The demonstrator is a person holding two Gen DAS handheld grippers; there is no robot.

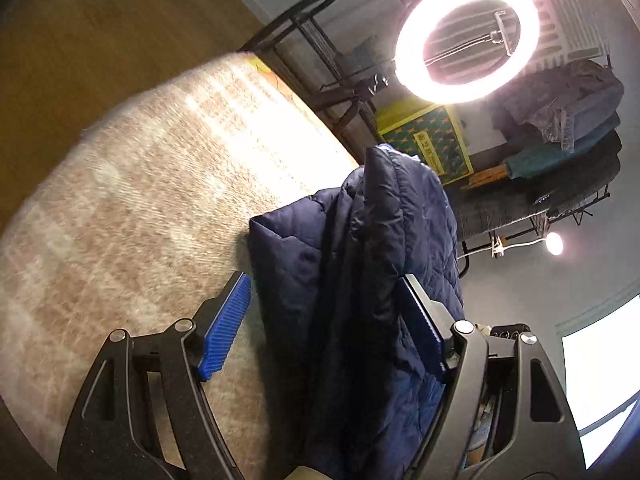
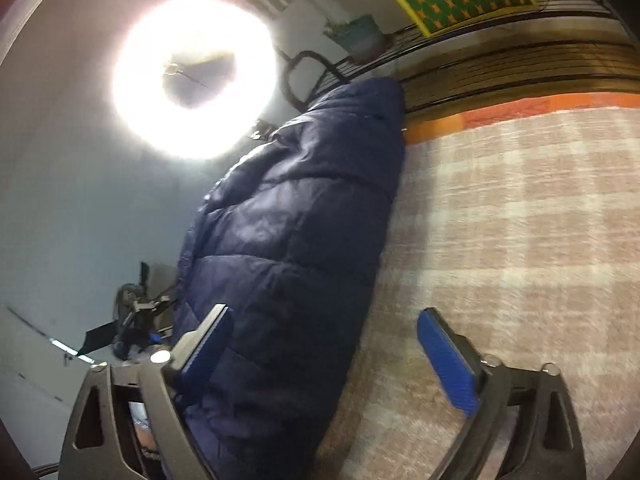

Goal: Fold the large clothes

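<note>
A navy quilted puffer jacket (image 1: pixel 360 248) lies bunched in a long ridge on a beige checked fuzzy cover (image 1: pixel 152 184). My left gripper (image 1: pixel 324 280) is open around the jacket's near end: its right blue pad rests against the fabric, its left pad stands apart over the cover. In the right wrist view the same jacket (image 2: pixel 292 216) stretches away along the cover's (image 2: pixel 520 220) left edge. My right gripper (image 2: pixel 326 314) is open too, its left finger against the jacket's side and its right finger over bare cover. Neither gripper pinches the fabric.
A bright ring light (image 1: pixel 466 38) glares beyond the jacket and washes out part of the right wrist view (image 2: pixel 194 76). Behind it stand a dark metal rack with piled clothes (image 1: pixel 560 120) and a green-and-yellow box (image 1: pixel 432 140). An orange border (image 2: pixel 520 108) edges the cover. Wooden floor (image 1: pixel 80 40) lies to the left.
</note>
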